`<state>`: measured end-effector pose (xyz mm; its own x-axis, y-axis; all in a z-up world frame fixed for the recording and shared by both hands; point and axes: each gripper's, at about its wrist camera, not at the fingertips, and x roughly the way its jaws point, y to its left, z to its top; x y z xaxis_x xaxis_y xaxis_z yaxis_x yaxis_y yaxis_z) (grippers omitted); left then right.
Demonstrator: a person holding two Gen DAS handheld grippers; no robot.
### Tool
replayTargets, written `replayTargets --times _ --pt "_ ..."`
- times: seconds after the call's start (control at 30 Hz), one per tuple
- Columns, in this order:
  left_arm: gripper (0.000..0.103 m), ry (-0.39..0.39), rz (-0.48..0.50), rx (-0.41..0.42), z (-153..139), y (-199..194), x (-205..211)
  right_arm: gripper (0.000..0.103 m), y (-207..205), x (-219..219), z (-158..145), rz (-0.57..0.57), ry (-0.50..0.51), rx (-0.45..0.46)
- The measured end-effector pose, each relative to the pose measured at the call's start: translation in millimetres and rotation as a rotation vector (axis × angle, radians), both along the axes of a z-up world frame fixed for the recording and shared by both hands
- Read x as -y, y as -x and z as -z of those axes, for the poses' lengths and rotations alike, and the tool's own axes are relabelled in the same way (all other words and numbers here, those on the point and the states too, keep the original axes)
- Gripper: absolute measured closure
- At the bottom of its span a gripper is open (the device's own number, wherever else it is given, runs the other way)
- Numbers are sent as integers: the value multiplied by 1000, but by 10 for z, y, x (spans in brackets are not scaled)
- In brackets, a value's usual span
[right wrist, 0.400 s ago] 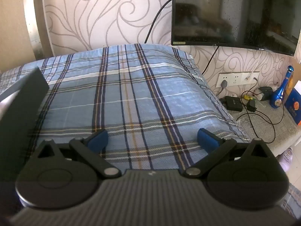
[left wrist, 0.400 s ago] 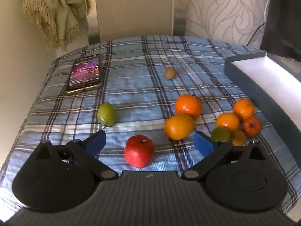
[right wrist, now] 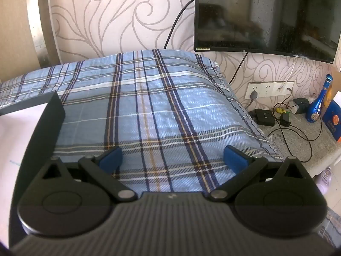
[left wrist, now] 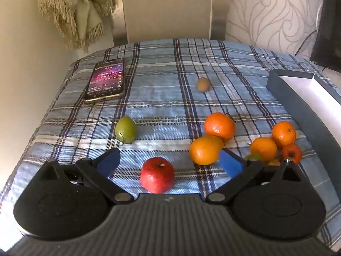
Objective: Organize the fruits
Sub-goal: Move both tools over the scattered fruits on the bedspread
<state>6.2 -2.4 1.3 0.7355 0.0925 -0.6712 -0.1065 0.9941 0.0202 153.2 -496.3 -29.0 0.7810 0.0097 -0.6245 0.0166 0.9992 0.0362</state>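
Note:
In the left wrist view a red apple (left wrist: 157,175) lies on the plaid cloth between the wide blue pads of my left gripper (left wrist: 169,163), which is open and touches nothing. Beyond it lie a green pear (left wrist: 125,129), a small brown kiwi (left wrist: 203,84), two large oranges (left wrist: 205,149) and a cluster of smaller oranges (left wrist: 283,134) at the right. A dark box with a white inside (left wrist: 302,98) stands at the right edge. My right gripper (right wrist: 172,159) is open over bare plaid cloth, with the box's corner (right wrist: 50,115) at its left.
A lit phone (left wrist: 106,82) lies at the cloth's far left. A fringed green cloth (left wrist: 74,6) hangs on the wall behind. Right of the table are a dark screen (right wrist: 266,15), wall sockets (right wrist: 266,89), cables and a blue bottle (right wrist: 317,104) on a lower counter.
The left wrist view has shifted slightly: the apple sits a little higher and more central between the pads, and the box appears farther right. The right wrist view tilted slightly, showing more of the box.

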Motion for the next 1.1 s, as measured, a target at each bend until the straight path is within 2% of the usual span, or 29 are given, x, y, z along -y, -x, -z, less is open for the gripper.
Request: replayTargets --times 0.2,0.37,0.47,0.63,0.67,0.77,0.9,1.0,1.1 --pt "2 -34 -36 8 -53 67 152 0 0 -1 -1 0 0 0" --pt "2 -17 -85 9 -118 211 231 0 -8 7 0 0 -2 0" --pt "2 51 -98 23 -204 348 242 0 -12 5 -3 -1 -3 -4" --pt "2 243 -39 88 -316 612 107 0 138 22 -49 -29 -7 -69" --pt "2 237 -53 88 -345 612 115 0 215 43 -60 -20 -11 -75" --pt "2 135 -57 100 -387 617 157 2 514 39 -190 6 18 -62" --pt "2 41 -51 86 -405 573 188 2 1020 -182 -673 14 -2 84" --pt "2 30 -53 59 -402 528 149 1 1325 -567 -1085 -68 -46 190" --pt "2 9 -12 49 -386 532 158 1 1560 -1006 -1390 -190 -149 230"
